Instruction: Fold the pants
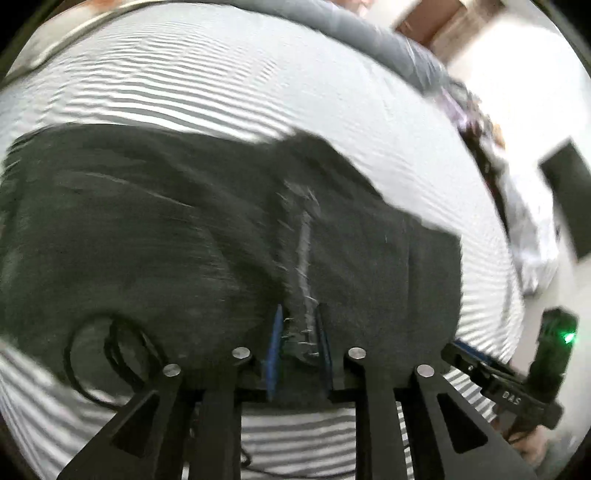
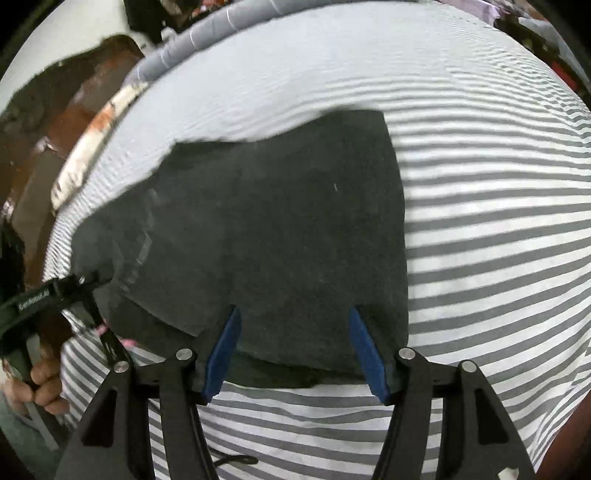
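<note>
Landmark: the dark pants [image 2: 266, 236], lying flat on a bed sheet [image 2: 498, 258] with grey and white stripes.

Left wrist view, left to right: a loop of black drawstring [image 1: 110, 354] lies on the sheet at the near left corner of the pants [image 1: 184, 229]. A pale seam runs up the cloth just ahead of the left gripper [image 1: 299, 332]. Its blue pads stand a narrow gap apart; the frame is blurred, cloth lies between them, no clear pinch visible. Right of the pants, the right gripper [image 1: 469, 356] shows at the sheet's [image 1: 221, 81] near edge. Beyond the pants, a grey bolster [image 1: 369, 33] borders the sheet; past it a white wall.

Right wrist view, left to right: a hand [image 2: 44, 380] holds the left gripper's handle, left of the pants. Behind it, brown wooden furniture [image 2: 74, 122]. The right gripper [image 2: 295, 354] stands wide over the near hem of the pants, pads not pressing cloth. Striped sheet fills everything right of the pants.
</note>
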The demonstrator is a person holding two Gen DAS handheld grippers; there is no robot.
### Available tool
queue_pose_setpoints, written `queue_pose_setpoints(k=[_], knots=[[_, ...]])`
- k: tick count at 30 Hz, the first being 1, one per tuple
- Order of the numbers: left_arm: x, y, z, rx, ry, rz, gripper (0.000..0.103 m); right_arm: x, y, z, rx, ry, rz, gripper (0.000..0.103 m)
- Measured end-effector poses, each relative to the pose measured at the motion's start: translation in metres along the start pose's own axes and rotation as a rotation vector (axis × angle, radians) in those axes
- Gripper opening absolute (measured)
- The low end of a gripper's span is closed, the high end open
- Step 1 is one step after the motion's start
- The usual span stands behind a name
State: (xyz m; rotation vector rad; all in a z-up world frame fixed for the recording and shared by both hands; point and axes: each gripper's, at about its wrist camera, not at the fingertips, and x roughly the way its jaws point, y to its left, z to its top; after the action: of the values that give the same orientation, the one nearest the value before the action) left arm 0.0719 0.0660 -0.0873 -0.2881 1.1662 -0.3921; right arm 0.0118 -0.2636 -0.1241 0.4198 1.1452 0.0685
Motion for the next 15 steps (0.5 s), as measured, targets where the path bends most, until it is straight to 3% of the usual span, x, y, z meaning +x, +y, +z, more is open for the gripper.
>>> queue_pose_setpoints(k=[6,9,15], knots=[[-0.076,0.087,0.005,-0.327,-0.163,-0.058,0.034,-0.016,0.022,0.011,-0.040,-0.048,0.040,0.063],[-0.100,0.130,-0.002,-0.496,-0.201,-0.064,0.044,-0.021,0.034,0.014,-0.058,-0.060,0.074,0.065],[-0.118,0.186,-0.024,-0.705,-0.231,-0.005,0.061,-0.021,0.061,0.024,-0.093,-0.059,0.124,0.067]])
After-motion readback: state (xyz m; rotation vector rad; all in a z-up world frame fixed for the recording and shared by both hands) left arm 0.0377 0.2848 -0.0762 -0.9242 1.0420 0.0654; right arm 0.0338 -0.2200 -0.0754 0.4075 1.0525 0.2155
